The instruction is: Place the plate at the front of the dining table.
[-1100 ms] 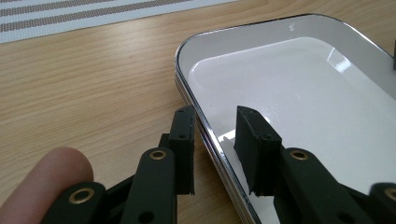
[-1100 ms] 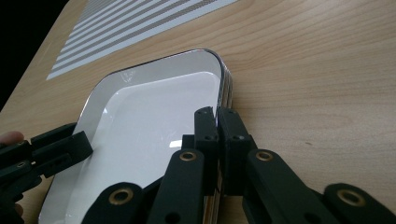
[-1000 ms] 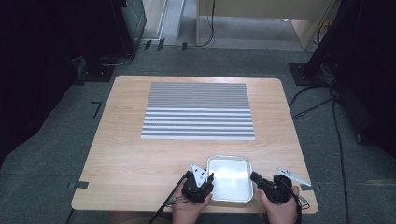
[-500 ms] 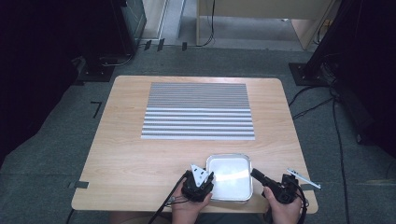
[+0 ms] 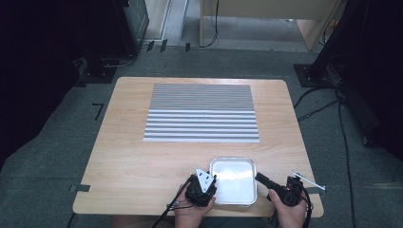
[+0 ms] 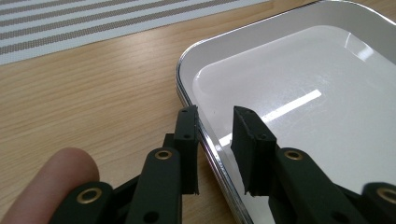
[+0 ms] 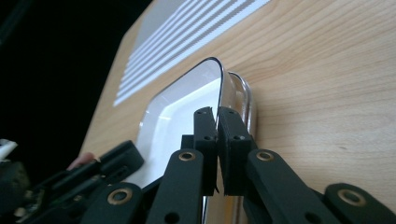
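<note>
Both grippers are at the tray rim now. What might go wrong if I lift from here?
The right gripper is shut on the tray rim, but the left gripper, whose jaws have just been closing, straddles the opposite rim with a gap showing. Lifting now would probably tilt the tray. Both grips are thin, on a shiny rim near the table edge, so slipping seems possible.

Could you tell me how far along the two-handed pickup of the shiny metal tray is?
Done: the right gripper is shut on the right rim of the shiny rectangular metal tray. In hand: the left gripper straddles the left rim, jaws just closing, a gap remaining. Left: finishing that grip and lifting; the tray rests on the wooden table.
</note>
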The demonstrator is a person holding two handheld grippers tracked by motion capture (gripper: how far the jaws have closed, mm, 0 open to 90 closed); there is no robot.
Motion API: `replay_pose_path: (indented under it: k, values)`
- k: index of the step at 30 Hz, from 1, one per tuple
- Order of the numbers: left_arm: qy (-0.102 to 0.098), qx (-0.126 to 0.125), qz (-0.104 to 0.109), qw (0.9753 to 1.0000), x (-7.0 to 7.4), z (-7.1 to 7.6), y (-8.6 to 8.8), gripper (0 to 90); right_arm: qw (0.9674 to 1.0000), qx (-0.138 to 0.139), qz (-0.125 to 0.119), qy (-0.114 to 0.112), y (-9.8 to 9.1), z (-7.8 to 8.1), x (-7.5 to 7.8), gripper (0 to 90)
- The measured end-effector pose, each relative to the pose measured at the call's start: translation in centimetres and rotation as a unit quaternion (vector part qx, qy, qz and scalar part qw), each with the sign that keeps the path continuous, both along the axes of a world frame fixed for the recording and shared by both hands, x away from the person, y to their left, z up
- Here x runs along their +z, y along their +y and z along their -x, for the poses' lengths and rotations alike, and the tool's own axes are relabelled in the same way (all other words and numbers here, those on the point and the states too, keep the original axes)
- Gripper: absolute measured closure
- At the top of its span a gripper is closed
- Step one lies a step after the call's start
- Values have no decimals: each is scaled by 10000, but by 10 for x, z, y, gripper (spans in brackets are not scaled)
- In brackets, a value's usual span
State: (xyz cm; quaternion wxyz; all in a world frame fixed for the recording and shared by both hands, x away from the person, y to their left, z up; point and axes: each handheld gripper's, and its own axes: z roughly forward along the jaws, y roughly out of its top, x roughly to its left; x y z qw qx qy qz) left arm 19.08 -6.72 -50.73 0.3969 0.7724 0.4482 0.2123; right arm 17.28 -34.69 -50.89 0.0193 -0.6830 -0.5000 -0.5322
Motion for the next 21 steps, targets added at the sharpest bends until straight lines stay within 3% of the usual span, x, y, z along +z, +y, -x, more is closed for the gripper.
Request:
replay_pose_path:
  k: [2,4,6,8,9,12,13,16,18,20,21]
  values:
    - [-48,7,-72,10000,0,1,-1,748,9999,-11,162,0,3,0,1,878]
    - [-128,28,-165,9998,0,2,-3,752,9986,-24,529,-72,8,2,3,878]
    - [-153,38,-190,9997,-1,3,-3,756,9956,-19,926,-154,15,3,6,877]
    - [-155,44,-189,9997,-1,3,-3,757,9942,-25,1057,-175,17,3,6,877]
    - [-160,48,-206,9996,-1,3,-4,758,9920,-47,1247,-203,21,4,7,876]
    - [-182,46,-239,9995,-1,4,-4,759,9923,-48,1221,-178,20,4,7,877]
    - [-214,41,-248,9995,-1,5,-5,760,9943,-66,1059,-103,18,3,6,880]
    - [-255,30,-299,9992,-1,6,-6,761,9952,-75,974,19,16,1,1,880]
    - [-274,30,-324,9991,-1,6,-6,761,9928,-77,1197,-10,20,1,2,878]
    - [-299,36,-352,9989,-1,6,-7,761,9876,-104,1566,-92,26,2,4,876]
    - [-299,36,-352,9989,-1,6,-7,760,9876,-104,1566,-92,26,2,4,876]
